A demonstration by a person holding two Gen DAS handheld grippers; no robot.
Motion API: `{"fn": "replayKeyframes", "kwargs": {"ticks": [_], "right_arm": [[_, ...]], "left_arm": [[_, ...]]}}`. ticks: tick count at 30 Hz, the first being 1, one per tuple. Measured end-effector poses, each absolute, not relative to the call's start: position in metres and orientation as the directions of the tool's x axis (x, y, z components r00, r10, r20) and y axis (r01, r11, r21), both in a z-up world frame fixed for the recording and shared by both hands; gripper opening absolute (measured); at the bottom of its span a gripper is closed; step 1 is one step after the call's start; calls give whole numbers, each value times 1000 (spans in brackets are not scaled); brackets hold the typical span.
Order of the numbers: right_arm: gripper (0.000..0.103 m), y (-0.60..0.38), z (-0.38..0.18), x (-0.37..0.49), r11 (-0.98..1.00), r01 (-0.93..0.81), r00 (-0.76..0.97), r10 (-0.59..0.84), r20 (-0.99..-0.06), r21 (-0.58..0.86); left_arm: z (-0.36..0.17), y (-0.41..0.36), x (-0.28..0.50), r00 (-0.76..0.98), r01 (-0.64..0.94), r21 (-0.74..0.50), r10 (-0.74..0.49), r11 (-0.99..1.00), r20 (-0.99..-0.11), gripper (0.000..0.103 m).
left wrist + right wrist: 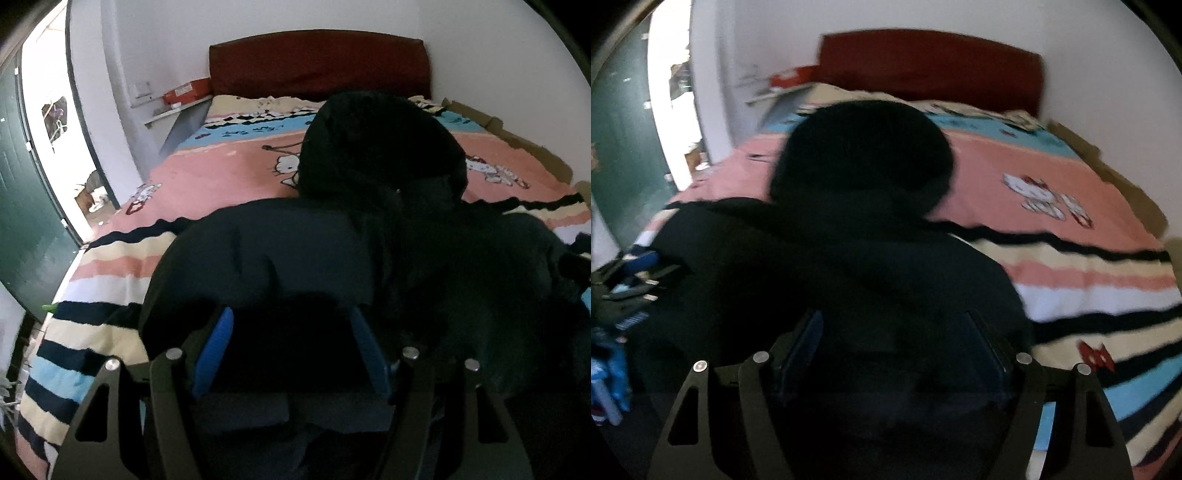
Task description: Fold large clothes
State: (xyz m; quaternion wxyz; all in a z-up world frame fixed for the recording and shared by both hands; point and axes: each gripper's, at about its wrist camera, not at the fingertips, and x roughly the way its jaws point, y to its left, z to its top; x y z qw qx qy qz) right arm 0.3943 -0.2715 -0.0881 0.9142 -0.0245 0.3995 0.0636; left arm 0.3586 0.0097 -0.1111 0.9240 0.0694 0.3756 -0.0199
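Item: black hooded jacket (369,229), spread over a striped cartoon blanket (229,173) on the bed, hood toward the red headboard (317,62) at twelve o'clock.

Left tool (291,347): blue fingers (216,350) apart, dark cloth between them; grip perhaps, too dark to tell.

Right tool (897,350): likewise spread over the jacket (871,266), picture blurred.

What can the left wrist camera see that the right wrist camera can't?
Only the left wrist view shows the left claw from behind, its blue fingers wide apart over the dark jacket, and an orange box sharply.

Only the right wrist view shows the right claw, also wide apart, and a red bow on the blanket.

Both show the jacket's hood, the striped blanket and the red headboard.
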Motion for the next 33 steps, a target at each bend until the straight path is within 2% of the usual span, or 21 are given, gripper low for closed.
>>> {"fn": "replayKeyframes", "kwargs": {"ticks": [5, 9, 19, 33], "right_arm": [[77, -242, -121, 400, 979, -200, 615, 103, -782, -29], [81, -245, -148, 406, 980, -200, 574, 104, -813, -16], [89, -252, -161, 405, 980, -196, 557, 135, -819, 28], [94, -247, -163, 401, 979, -202, 567, 107, -817, -12]], "left_arm": [[-119, 12, 357, 716, 86, 108, 14, 990, -698, 65], [-125, 12, 357, 717, 86, 103, 10, 991, -697, 65], [-133, 14, 358, 717, 84, 73, -9, 994, -697, 66], [-139, 14, 361, 705, 84, 71, -9, 994, -709, 67]]}}
